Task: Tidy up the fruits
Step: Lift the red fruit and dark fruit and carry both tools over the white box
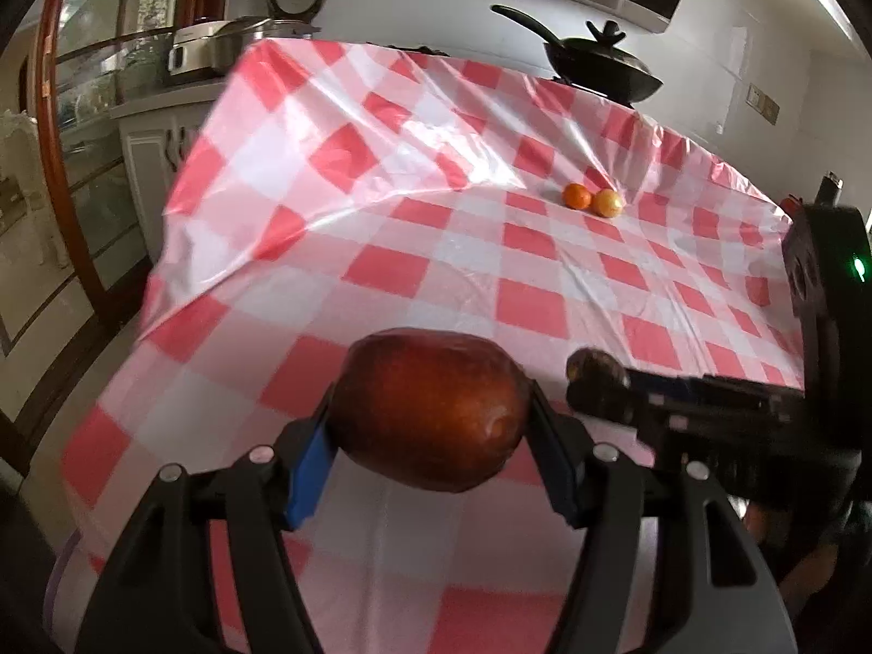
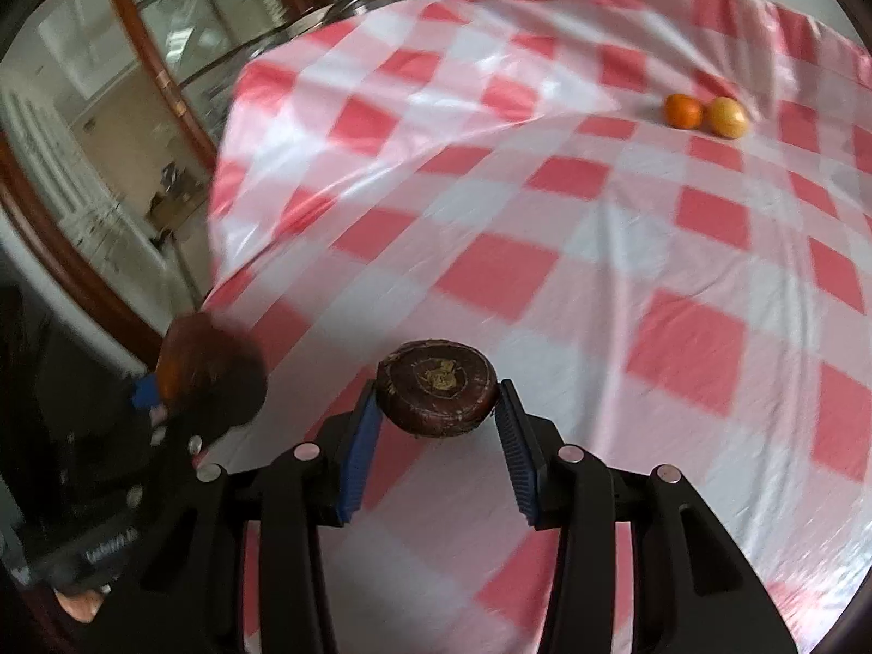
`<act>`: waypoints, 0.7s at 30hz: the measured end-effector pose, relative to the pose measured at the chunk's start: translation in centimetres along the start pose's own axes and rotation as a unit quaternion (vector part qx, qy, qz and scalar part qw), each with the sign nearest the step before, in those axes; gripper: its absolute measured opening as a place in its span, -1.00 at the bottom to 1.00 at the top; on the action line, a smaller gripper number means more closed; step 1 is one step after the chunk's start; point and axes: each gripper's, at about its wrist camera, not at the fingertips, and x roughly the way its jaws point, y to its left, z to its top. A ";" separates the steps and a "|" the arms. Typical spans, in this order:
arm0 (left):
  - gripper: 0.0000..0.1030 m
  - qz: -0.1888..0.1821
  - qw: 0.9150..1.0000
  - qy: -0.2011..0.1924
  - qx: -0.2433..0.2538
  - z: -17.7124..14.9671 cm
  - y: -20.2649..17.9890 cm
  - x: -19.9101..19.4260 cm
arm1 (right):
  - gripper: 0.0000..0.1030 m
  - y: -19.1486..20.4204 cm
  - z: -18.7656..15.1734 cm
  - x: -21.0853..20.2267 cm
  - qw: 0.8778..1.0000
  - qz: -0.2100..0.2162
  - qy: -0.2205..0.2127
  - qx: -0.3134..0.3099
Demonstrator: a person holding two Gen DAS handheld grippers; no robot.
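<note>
Left gripper (image 1: 430, 425) clamped on a large reddish-brown fruit (image 1: 430, 409), blue pads pressing both its sides, held above the table. Right gripper (image 2: 438, 409) clamped on a smaller dark, flattened round fruit (image 2: 436, 387), likewise lifted clear of the red-and-white checked tablecloth (image 2: 545, 218). Further back, an orange (image 1: 576, 196) and a yellow citrus fruit (image 1: 607, 203) sit touching on the cloth. Beyond the table edge, a lidded black wok (image 1: 599, 68).

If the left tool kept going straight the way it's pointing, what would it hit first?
Probably the checked tablecloth. The left tool angles down with a red-brown fruit clamped; the two oranges lie farther off to the right.
</note>
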 end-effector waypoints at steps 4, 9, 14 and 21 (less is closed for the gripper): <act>0.26 0.009 1.000 -0.006 -0.006 -0.9 1.7 -1.9 | -0.17 3.1 -1.0 -0.2 0.999 0.012 0.001 -0.037; 0.26 0.024 0.999 -0.020 -0.017 -2.2 4.4 -5.2 | -0.17 6.7 -2.0 -1.0 0.996 0.026 -0.003 -0.085; 0.26 0.035 0.999 -0.034 -0.024 -3.8 7.1 -8.3 | -0.17 11.0 -3.6 -1.3 0.989 0.050 0.005 -0.139; 0.26 0.061 0.996 -0.041 -0.054 -7.5 11.7 -12.6 | -0.17 17.7 -6.8 -1.6 0.968 0.086 0.006 -0.237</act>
